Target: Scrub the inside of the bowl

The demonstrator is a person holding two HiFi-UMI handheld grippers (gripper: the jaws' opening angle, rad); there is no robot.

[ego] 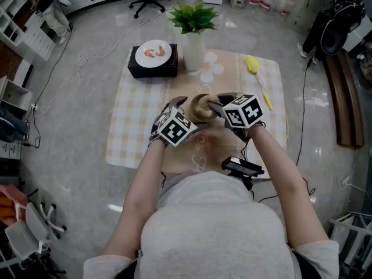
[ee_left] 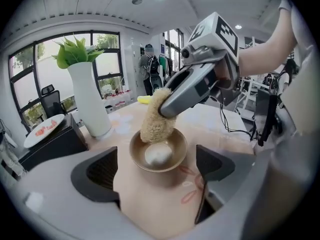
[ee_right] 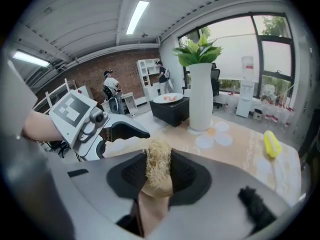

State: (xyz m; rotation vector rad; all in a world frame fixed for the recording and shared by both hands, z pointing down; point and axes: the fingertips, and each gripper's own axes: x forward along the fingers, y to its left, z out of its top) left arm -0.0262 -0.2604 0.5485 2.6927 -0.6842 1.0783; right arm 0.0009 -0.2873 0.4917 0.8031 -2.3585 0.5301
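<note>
The brass-coloured bowl point(ee_left: 172, 163) stands upright on the beige mat point(ee_left: 150, 204) in the middle of the table, near the white vase point(ee_left: 90, 99). The right gripper point(ee_right: 158, 174) is clamped on a loofah scrubber point(ee_left: 156, 121), whose lower end dips inside the bowl against its far wall. The left gripper point(ee_left: 156, 170) has its jaws spread wide with nothing gripped; the bowl lies just ahead between them, untouched, so nothing steadies it. Scrubbing looks to be under way rather than finished. A pale patch on the bowl's bottom may be foam or glare; I cannot tell. How much of the inside is already scrubbed does not show.
</note>
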